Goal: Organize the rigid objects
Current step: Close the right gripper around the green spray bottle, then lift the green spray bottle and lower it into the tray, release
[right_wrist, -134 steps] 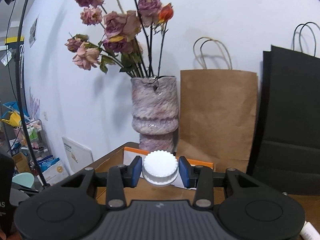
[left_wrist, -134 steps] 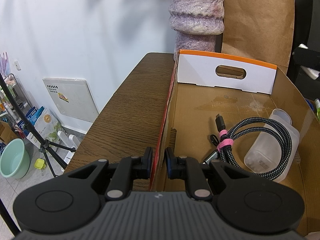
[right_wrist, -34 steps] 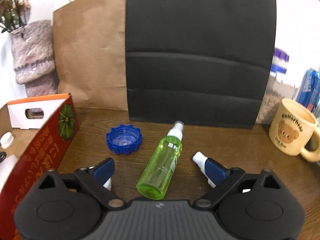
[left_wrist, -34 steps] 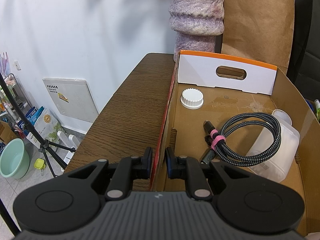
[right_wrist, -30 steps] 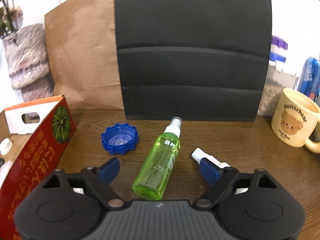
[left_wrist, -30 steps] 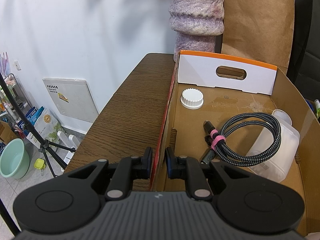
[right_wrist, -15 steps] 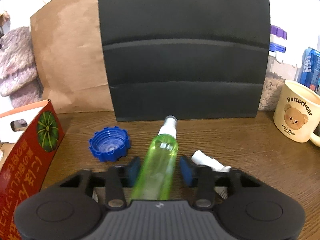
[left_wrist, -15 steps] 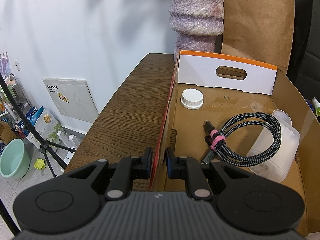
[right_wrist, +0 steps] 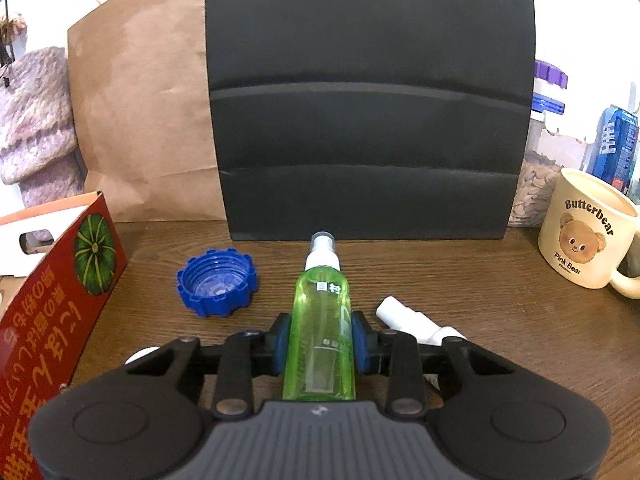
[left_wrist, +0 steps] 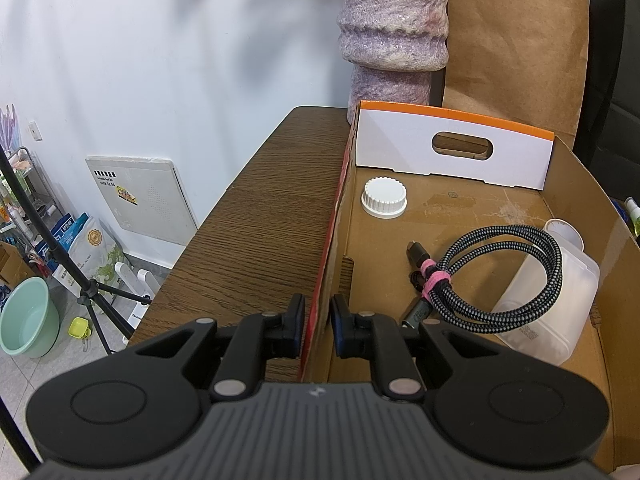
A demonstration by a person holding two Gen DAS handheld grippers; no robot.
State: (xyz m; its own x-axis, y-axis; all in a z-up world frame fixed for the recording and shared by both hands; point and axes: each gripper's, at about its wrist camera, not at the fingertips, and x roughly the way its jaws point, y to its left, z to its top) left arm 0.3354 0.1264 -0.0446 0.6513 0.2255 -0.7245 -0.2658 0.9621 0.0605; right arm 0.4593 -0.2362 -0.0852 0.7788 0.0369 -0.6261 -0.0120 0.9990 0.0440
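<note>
A green spray bottle [right_wrist: 320, 320], lying on the table [right_wrist: 500, 320] at lower centre of the right wrist view, is clamped between the pads of the right gripper [right_wrist: 319, 340]. The left gripper [left_wrist: 318, 330] pinches the box [left_wrist: 344, 240] wall, steadying it. The grasp looks made; next, lift and carry the bottle left into the box.

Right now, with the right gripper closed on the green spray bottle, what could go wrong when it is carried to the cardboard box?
1. The green spray bottle is smooth and round, gripped at mid-body by the right gripper; it may slip or pivot when lifted.
2. The white tube lies beside the right jaw and could be knocked.
3. In the cardboard box, the braided cable and the clear container leave little floor; the bottle may land on them.
</note>
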